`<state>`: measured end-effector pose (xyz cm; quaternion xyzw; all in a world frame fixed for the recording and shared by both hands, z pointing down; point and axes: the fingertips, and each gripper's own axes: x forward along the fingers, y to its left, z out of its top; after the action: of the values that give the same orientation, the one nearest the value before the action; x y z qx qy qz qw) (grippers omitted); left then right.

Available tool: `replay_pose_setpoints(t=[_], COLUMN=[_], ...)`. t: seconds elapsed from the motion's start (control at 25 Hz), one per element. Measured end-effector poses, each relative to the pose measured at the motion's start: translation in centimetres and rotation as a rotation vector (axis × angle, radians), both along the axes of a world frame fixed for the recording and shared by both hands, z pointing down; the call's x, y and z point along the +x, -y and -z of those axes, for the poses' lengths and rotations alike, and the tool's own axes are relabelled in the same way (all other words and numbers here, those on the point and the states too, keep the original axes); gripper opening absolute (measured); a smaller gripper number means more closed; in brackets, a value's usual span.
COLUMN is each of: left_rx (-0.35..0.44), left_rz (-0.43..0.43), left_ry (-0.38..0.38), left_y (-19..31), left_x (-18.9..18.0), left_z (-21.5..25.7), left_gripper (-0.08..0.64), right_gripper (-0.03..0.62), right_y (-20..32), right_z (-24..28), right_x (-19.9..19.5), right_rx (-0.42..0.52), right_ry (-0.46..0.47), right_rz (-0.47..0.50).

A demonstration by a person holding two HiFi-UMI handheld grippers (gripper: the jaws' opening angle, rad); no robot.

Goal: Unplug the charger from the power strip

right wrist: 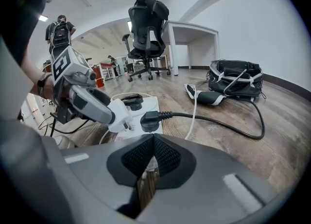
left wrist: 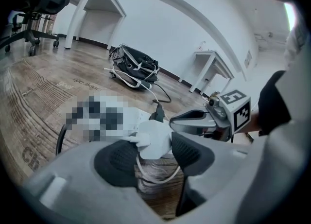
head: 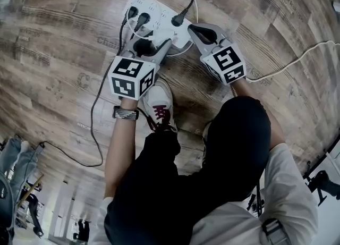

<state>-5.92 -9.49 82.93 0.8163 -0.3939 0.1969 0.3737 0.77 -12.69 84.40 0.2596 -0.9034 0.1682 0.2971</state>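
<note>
Up close, our left tongs stand wide with the charger between their tips. It is a small white block trailing a white cable, and its metal prongs are bare and clear of the sockets. Our right tongs are pressed together, empty. Just beyond, the white power strip lies on the wooden floor, black plugs seated in it.

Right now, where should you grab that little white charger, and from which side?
Pinch the white charger on its boxy body, across two flat opposite faces, clear of the metal prongs at one end and the thin white cable, which would just bend. Come in from the person's left: the left hand-held gripper stands there with a jaw on each side of the body.
</note>
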Motion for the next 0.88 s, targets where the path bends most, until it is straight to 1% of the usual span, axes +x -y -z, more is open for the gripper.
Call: replay_pose_setpoints(t=[0.12,0.32,0.48,0.6,0.72,0.88], left_rx=[-0.018,-0.041,-0.06,-0.11,-0.164,-0.187], left_rz=[-0.003,0.011,0.013,0.041,0.065,0.085], left_ry=[0.004,0.031,0.07,0.099,0.135,0.129], left_y=[-0.8,-1.8,-2.5,-3.3,-4.0,-4.7], left_x=[-0.4,-0.7,-1.0,-1.6,-2.0,-1.9], left_z=[-0.3,-0.9,-1.2,-1.5,-1.8,-1.7], left_gripper=[0.235,0.239,0.255,0.261,0.261,0.261], right_gripper=[0.003,0.003,0.003,0.003,0.003,0.003], right_y=[0.0,-0.6,-1.0,-1.2,-1.7,-1.9], right_z=[0.0,0.1,0.2,0.4,0.8,1.3], right_x=[-0.1,-1.1,-1.5,-1.9,-2.5,-2.1], right_rx=[0.004,0.017,0.013,0.012,0.017,0.029], right_ry=[-0.011,-0.011,-0.007,-0.001,0.011,0.007], right_rz=[-0.007,0.033,0.038,0.039,0.061,0.094])
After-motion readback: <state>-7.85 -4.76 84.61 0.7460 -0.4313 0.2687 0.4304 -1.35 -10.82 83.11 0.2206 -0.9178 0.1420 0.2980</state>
